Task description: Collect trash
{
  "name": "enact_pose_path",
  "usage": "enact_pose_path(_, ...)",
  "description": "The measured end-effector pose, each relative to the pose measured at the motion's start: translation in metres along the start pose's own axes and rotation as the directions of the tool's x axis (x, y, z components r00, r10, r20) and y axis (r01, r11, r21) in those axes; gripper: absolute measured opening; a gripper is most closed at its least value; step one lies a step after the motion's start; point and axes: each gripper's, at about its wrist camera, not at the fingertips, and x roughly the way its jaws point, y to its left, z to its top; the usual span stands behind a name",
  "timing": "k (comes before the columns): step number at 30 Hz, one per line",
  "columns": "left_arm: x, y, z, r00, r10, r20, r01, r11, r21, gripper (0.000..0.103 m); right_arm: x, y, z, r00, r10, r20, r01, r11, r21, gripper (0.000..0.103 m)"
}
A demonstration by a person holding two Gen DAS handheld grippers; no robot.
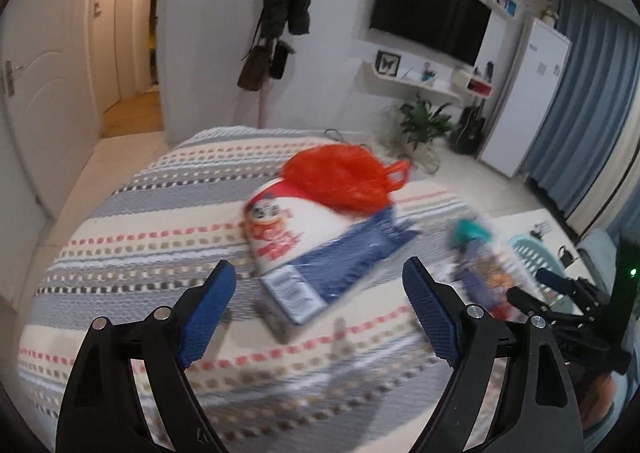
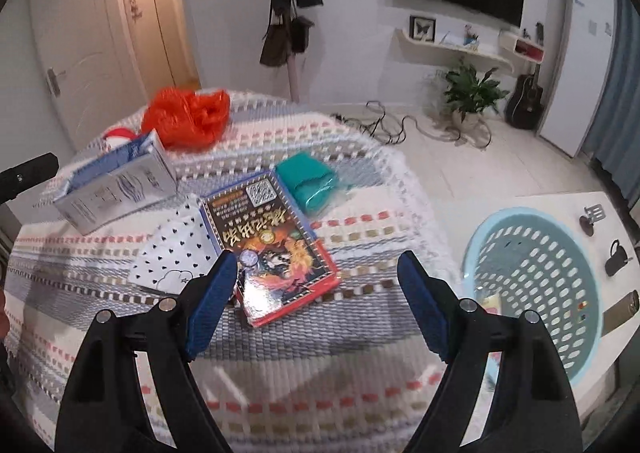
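Trash lies on a striped woven cloth (image 2: pixel 360 189). An orange plastic bag (image 1: pixel 340 177) (image 2: pixel 186 119) is at the far side. A blue-and-white carton (image 1: pixel 320 253) (image 2: pixel 116 185) lies in front of it. A shiny snack packet (image 2: pixel 276 249), a white heart-print wrapper (image 2: pixel 176 249) and a teal wrapper (image 2: pixel 308 181) lie nearer the right gripper. My left gripper (image 1: pixel 320 313) is open and empty, just short of the carton. My right gripper (image 2: pixel 316 305) is open and empty, over the snack packet's near end. The right gripper also shows at the right edge of the left wrist view (image 1: pixel 560 293).
A light blue perforated basket (image 2: pixel 536 293) stands on a white table to the right, holding a small wrapper. A phone stand and dark clips lie beside it. Cables, a potted plant (image 2: pixel 470 93), a guitar and a fridge are on the floor beyond.
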Motion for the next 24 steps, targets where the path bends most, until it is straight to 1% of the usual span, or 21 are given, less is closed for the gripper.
enact_pose_path(4,0.014,0.003,0.006,1.000,-0.006,-0.024,0.007,0.999,0.046,0.083,0.011,0.003,0.001,1.000,0.006,-0.017,-0.006,1.000,-0.005,0.078)
enact_pose_path(8,0.027,-0.003,0.008,0.999,0.032,-0.038,-0.027,0.993,0.114,0.083,0.013,0.003,0.007,1.000,0.003,-0.017,-0.003,1.000,-0.013,0.078)
enact_pose_path(12,0.031,-0.008,0.004,0.998,0.037,-0.048,-0.029,0.986,0.163,0.083,0.017,0.007,0.011,0.999,0.036,-0.029,-0.036,0.999,-0.025,0.078)
enact_pose_path(13,0.031,-0.010,0.003,0.998,0.040,-0.053,-0.031,0.985,0.172,0.081,0.018,0.008,0.011,0.999,0.043,-0.032,-0.044,0.999,-0.029,0.078)
enact_pose_path(15,0.033,-0.013,0.001,0.995,0.045,-0.085,-0.028,0.982,0.187,0.072,0.020,0.012,0.011,0.997,0.062,-0.044,-0.063,0.997,-0.041,0.076)
enact_pose_path(17,0.031,-0.014,-0.004,0.994,0.046,-0.103,-0.025,0.980,0.197,0.063,0.020,0.016,0.009,0.995,0.082,-0.058,-0.085,0.995,-0.052,0.070)
enact_pose_path(18,0.029,-0.015,-0.007,0.992,0.047,-0.115,-0.024,0.980,0.198,0.059,0.021,0.019,0.008,0.995,0.074,-0.062,-0.078,0.995,-0.062,0.069)
enact_pose_path(19,0.029,-0.015,-0.009,0.990,0.044,-0.131,-0.018,0.980,0.197,0.052,0.020,0.021,0.007,0.996,0.064,-0.059,-0.069,0.995,-0.069,0.069)
enact_pose_path(20,0.027,-0.015,-0.012,0.988,0.034,-0.151,-0.004,0.982,0.191,0.047,0.018,0.023,0.006,0.997,0.059,-0.056,-0.063,0.995,-0.075,0.067)
enact_pose_path(22,0.022,-0.015,-0.016,0.986,0.012,-0.164,0.016,0.985,0.170,0.041,0.013,0.026,0.004,0.997,0.063,-0.051,-0.067,0.995,-0.079,0.064)
enact_pose_path(23,0.019,-0.015,-0.018,0.985,0.003,-0.172,0.024,0.988,0.150,0.041,0.010,0.027,0.002,0.997,0.066,-0.048,-0.070,0.994,-0.079,0.062)
enact_pose_path(24,0.016,-0.014,-0.020,0.984,-0.009,-0.178,0.032,0.991,0.131,0.040,0.006,0.029,0.001,0.997,0.065,-0.042,-0.069,0.994,-0.080,0.046)
